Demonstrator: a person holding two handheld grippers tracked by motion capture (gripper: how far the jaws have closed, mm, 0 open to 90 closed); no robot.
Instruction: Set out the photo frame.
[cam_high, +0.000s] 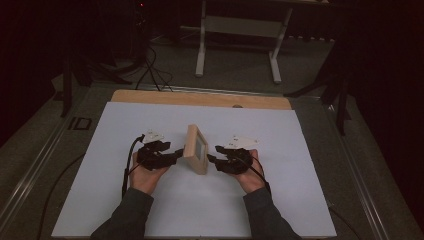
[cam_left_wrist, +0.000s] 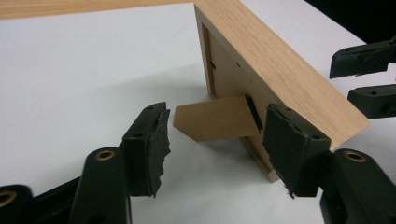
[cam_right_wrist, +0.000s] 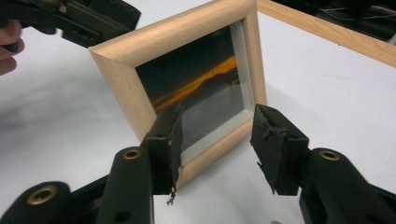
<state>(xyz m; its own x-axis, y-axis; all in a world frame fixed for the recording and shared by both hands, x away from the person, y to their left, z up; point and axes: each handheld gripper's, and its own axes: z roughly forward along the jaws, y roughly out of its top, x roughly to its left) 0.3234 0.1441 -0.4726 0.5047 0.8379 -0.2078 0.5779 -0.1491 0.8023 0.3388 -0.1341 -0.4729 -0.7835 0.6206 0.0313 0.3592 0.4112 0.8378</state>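
Observation:
A small light-wood picture frame stands upright near the middle of the white sheet. In the left gripper view I see its back, propped by a brown easel stand. My left gripper is open, its jaws either side of the stand's tip and not touching it. In the right gripper view the frame's glazed front faces my right gripper, which is open just in front of its lower edge with nothing gripped. In the high view the left gripper and the right gripper flank the frame.
The table's wooden edge runs along the back of the white sheet. Beyond it stand the white legs of another table, and cables lie on the dark floor. Dark stands rise at both sides.

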